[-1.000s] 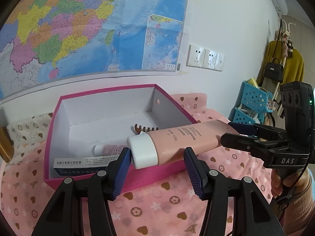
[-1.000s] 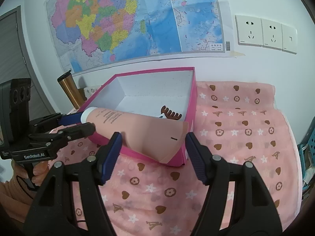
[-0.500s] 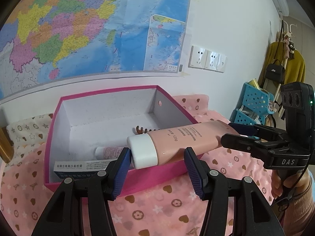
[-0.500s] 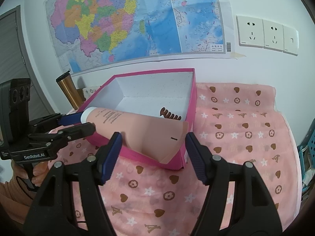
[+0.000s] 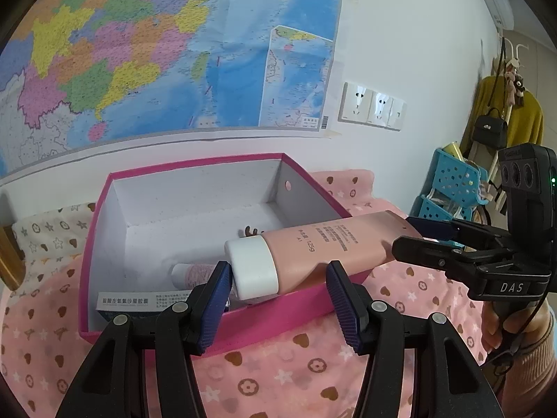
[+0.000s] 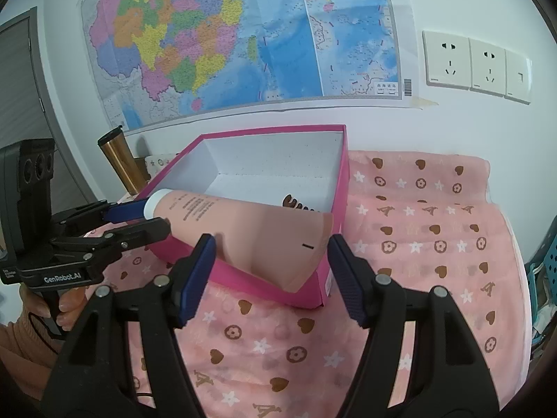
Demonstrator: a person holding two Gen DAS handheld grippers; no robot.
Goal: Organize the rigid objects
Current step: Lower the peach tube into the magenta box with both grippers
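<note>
A pink tube (image 5: 330, 247) with a white cap hangs slanted over the front rim of the pink box (image 5: 243, 324). My left gripper (image 5: 278, 271) is shut on its cap end. My right gripper (image 6: 271, 244) is shut on its flat crimped end (image 6: 278, 240). Each gripper shows in the other's view: the right gripper (image 5: 405, 235) at right, the left gripper (image 6: 155, 216) at left. Inside the box lie a brown hair claw (image 5: 250, 231), a small pink tube (image 5: 191, 273) and a blue-and-white carton (image 5: 128, 304). The big tube hides part of the claw (image 6: 296, 203).
The box (image 6: 337, 191) stands on a pink patterned cloth (image 6: 417, 244) against a wall with a map and sockets. A copper flask (image 6: 118, 160) stands behind the box's left corner. Blue baskets (image 5: 452, 188) sit off the right edge. A hand (image 6: 66, 306) grips the left handle.
</note>
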